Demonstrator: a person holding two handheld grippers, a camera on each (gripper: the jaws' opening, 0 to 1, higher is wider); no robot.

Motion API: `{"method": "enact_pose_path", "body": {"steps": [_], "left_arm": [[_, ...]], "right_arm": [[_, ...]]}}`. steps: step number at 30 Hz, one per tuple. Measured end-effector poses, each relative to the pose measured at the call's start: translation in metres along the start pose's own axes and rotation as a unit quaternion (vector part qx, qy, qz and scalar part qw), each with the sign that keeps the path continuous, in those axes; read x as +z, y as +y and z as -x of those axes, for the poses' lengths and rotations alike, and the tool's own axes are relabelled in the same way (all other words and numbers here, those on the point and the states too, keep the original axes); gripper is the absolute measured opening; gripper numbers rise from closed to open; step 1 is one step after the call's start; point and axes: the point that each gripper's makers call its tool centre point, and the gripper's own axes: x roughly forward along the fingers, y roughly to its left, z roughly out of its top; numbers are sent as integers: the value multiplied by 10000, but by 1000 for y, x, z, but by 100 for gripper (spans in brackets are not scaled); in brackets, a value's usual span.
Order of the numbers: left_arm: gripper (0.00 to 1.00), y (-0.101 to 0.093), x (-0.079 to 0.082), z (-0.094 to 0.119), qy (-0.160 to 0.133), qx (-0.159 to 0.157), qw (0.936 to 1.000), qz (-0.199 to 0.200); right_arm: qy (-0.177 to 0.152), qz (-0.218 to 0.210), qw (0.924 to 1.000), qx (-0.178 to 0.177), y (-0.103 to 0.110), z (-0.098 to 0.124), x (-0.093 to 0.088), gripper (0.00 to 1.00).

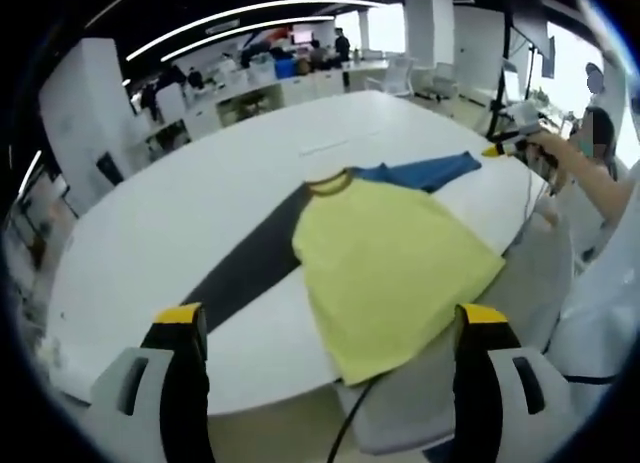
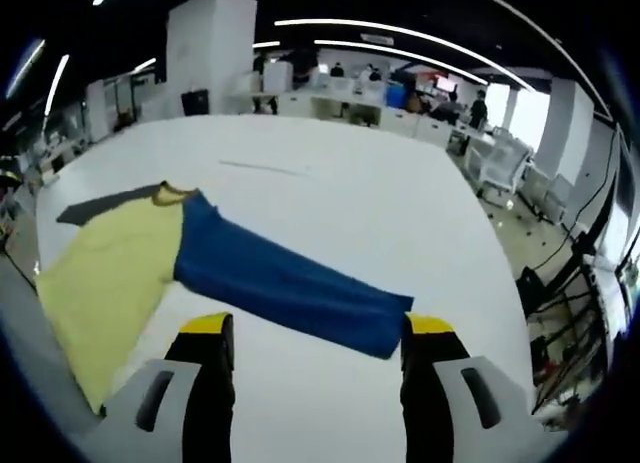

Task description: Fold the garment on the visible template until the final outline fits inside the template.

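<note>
A yellow shirt (image 1: 385,268) with a blue sleeve (image 1: 425,170) lies flat on the white table (image 1: 180,213). Its hem reaches over the near table edge. A dark grey template (image 1: 250,263) sticks out from under its left side. My left gripper (image 1: 330,318) is open and hovers short of the hem, holding nothing. In the right gripper view the blue sleeve (image 2: 285,283) stretches out from the yellow body (image 2: 105,278), and the template (image 2: 95,208) shows beyond the collar (image 2: 172,193). My right gripper (image 2: 318,328) is open just before the sleeve's cuff. A hand holds the right gripper (image 1: 510,141) at the far right.
A grey chair (image 1: 450,403) stands under the table edge below the hem. A person's arm (image 1: 600,183) reaches in from the right. Desks, pillars and seated people fill the office behind the table (image 2: 350,203). White chairs (image 2: 500,158) stand off its far side.
</note>
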Motion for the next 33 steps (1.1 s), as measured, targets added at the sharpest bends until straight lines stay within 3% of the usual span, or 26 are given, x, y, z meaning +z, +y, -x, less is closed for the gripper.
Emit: {"method": "enact_pose_path", "body": {"steps": [6, 10, 17, 24, 33], "left_arm": [[100, 0, -3, 0, 94, 37, 9999, 66], [100, 1, -4, 0, 143, 63, 9999, 65], [100, 3, -5, 0, 197, 91, 9997, 95], [100, 3, -7, 0, 252, 98, 9996, 125], [100, 9, -1, 3, 285, 201, 9994, 71]], "right_arm": [[-108, -593, 9980, 209, -9, -14, -2, 61], [80, -449, 9989, 126, -17, -24, -7, 62], [243, -678, 9973, 153, -31, -38, -16, 56], [417, -868, 9953, -82, -46, -51, -28, 44], [700, -914, 9930, -247, -62, -68, -42, 40]]}}
